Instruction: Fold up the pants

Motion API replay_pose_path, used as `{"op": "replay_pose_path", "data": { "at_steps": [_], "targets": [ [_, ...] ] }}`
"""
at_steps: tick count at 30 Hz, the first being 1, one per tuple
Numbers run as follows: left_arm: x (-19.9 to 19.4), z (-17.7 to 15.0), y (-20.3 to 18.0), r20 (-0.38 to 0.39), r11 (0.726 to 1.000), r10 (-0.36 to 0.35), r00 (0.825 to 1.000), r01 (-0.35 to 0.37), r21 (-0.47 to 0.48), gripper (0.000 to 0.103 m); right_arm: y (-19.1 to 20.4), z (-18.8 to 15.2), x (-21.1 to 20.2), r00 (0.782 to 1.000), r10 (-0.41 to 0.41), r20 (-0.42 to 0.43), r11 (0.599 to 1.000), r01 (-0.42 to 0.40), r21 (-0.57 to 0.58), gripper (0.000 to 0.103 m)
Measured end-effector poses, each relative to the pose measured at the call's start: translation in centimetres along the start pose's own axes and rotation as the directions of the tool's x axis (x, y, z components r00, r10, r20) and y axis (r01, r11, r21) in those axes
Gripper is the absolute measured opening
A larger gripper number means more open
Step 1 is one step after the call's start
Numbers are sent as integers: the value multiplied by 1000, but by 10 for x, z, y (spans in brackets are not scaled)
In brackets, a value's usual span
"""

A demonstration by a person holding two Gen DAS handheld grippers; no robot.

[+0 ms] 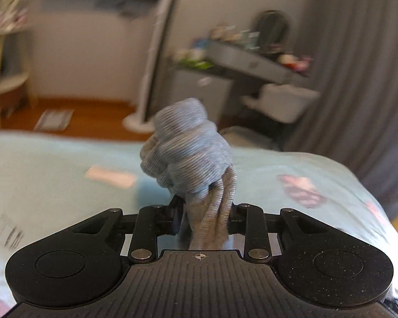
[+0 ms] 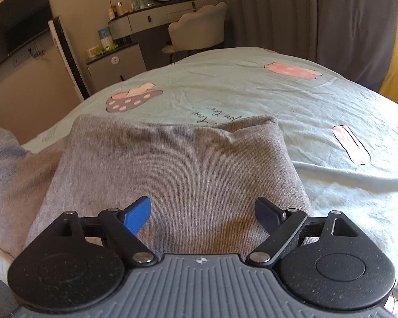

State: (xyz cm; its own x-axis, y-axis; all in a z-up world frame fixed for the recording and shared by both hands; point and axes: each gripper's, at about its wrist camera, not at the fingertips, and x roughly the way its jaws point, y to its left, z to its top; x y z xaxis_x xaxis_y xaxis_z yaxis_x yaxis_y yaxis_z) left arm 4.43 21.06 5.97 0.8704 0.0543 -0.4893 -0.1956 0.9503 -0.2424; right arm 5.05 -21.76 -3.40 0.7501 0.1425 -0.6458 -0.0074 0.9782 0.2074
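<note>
In the left wrist view my left gripper [image 1: 205, 212] is shut on a bunched wad of the grey ribbed pants [image 1: 191, 153], which stands up above the jaws and hides the fingertips. The picture is blurred. In the right wrist view the grey pants [image 2: 172, 164] lie spread flat on the bed, with a folded edge at the far side. My right gripper [image 2: 203, 209] hovers open just above the near part of the cloth, blue pad [image 2: 138, 216] on the left and dark pad [image 2: 268, 213] on the right, nothing between them. More grey cloth [image 2: 10, 159] rises at the left edge.
The bed [image 2: 252, 90] has a light blue sheet with pink prints. Beyond it stand a dressing table [image 2: 159, 18] with bottles, a round mirror and a pale chair [image 2: 199, 31]. Grey curtains [image 2: 305, 13] hang at the right. A tall white fan [image 1: 156, 61] stands on the wooden floor.
</note>
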Motion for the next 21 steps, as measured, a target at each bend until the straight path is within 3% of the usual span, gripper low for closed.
{"op": "replay_pose_path", "data": {
  "at_steps": [5,10,13,14,15,17,18,19,20,21],
  "targets": [
    [-15,-15,-80,23,976,-129,991,123,180,32,-4,1,-4,1000,12,17,999,-12,30,87],
    [-9,-64,-152,-81,912,-216,973,231,338,31,-6,1,-5,999,22,23,999,-23,44,87],
    [-2,-96,-181,-159,891,-209,965,255,375,31,-8,1,-7,999,30,25,998,-31,52,87],
    [-1,-104,-186,-188,884,-213,959,271,381,41,-9,1,-7,999,33,24,998,-34,54,87],
    [2,-108,-190,-247,875,-244,938,323,362,67,-9,1,-7,999,37,23,998,-38,58,87],
    [8,-110,-183,-362,856,-349,864,451,252,94,-11,1,-7,999,46,19,997,-47,65,87],
    [4,-109,-178,-374,850,-403,835,493,185,95,-11,1,-6,999,52,15,996,-53,69,87],
    [-1,-106,-172,-363,847,-435,824,511,147,95,-11,1,-6,998,59,11,996,-60,73,87],
    [-7,-102,-164,-344,850,-448,825,512,122,95,-12,2,-5,998,67,6,995,-67,77,87],
    [-12,-98,-156,-325,864,-435,840,490,111,96,-12,2,-4,997,75,3,993,-75,85,87]
  ]
}}
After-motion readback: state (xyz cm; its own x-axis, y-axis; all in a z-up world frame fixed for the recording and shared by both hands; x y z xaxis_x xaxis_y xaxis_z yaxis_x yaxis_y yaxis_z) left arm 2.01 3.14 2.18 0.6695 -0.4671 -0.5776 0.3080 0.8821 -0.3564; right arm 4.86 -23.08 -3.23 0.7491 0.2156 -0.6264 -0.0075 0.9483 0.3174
